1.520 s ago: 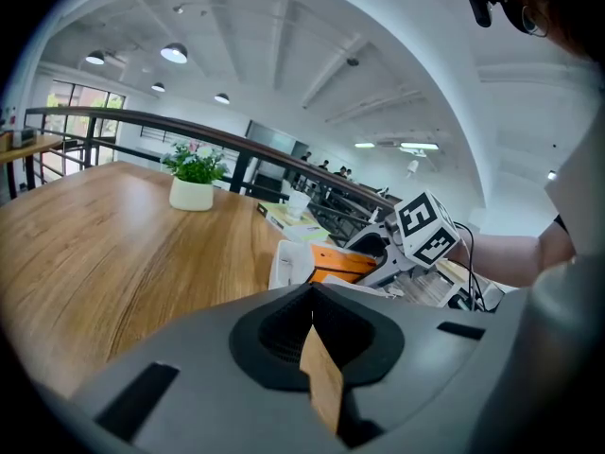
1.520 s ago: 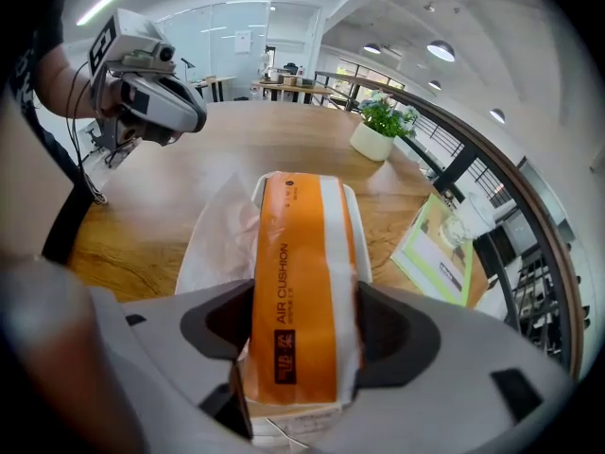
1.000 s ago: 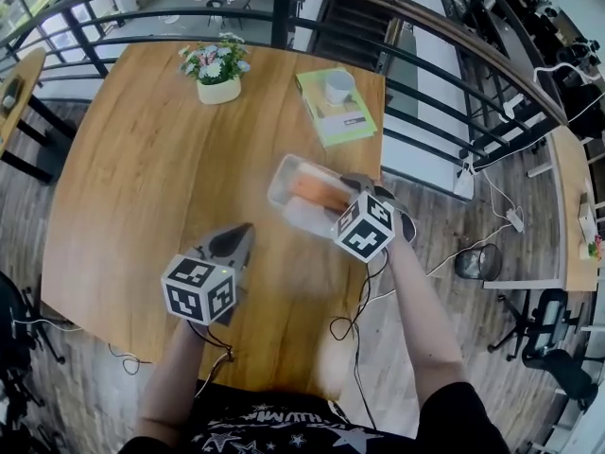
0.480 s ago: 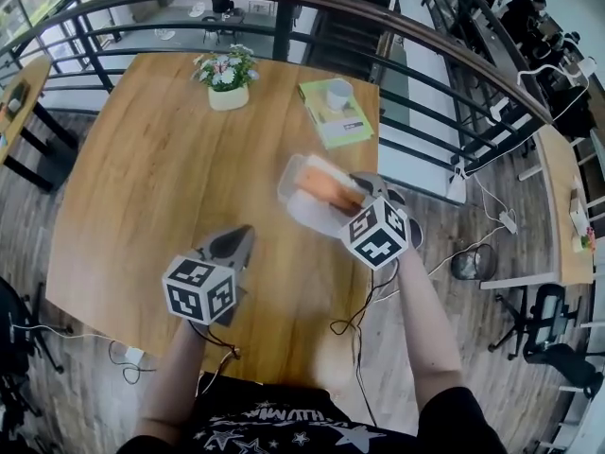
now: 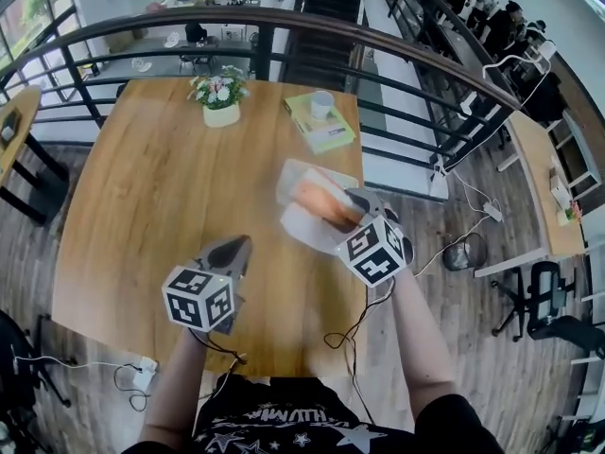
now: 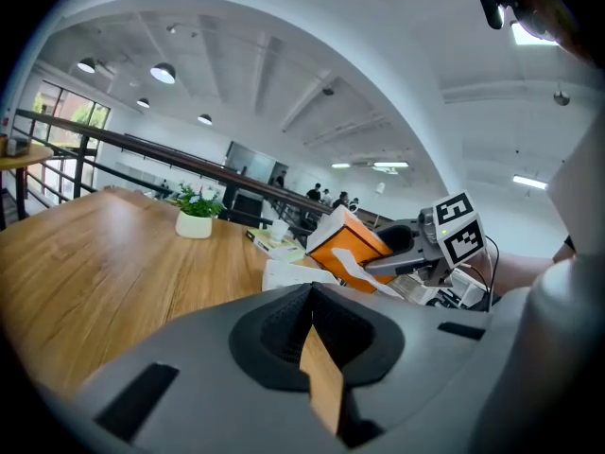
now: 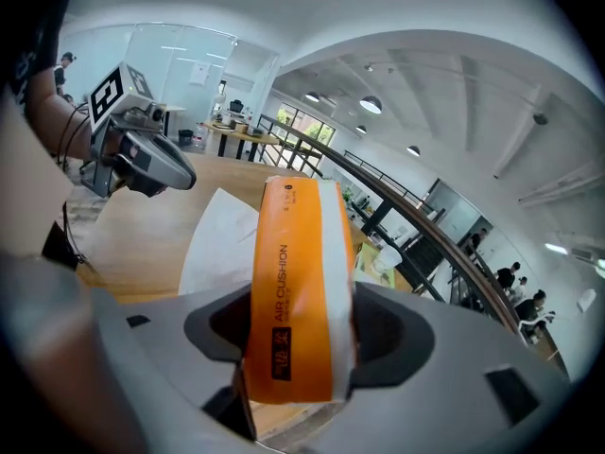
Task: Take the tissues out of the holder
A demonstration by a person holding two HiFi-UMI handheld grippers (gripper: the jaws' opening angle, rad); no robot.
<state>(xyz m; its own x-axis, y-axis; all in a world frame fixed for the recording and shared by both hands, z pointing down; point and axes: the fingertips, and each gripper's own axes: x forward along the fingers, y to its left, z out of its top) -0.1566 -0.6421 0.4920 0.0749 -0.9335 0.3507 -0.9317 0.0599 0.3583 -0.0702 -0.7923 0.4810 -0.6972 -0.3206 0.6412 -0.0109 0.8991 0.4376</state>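
Gripping the orange tissue pack (image 7: 293,282) across its width, the right tongs (image 7: 293,357) are spread wide around it, holding it up off the desk (image 5: 151,187) near the right edge. The left tongs (image 6: 317,348) are pinched closed and empty, hovering alongside.

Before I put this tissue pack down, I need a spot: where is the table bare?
Bare: the left half of the table, from the flowerpot to the near edge. Crowded: far right, with book, cup and holder.
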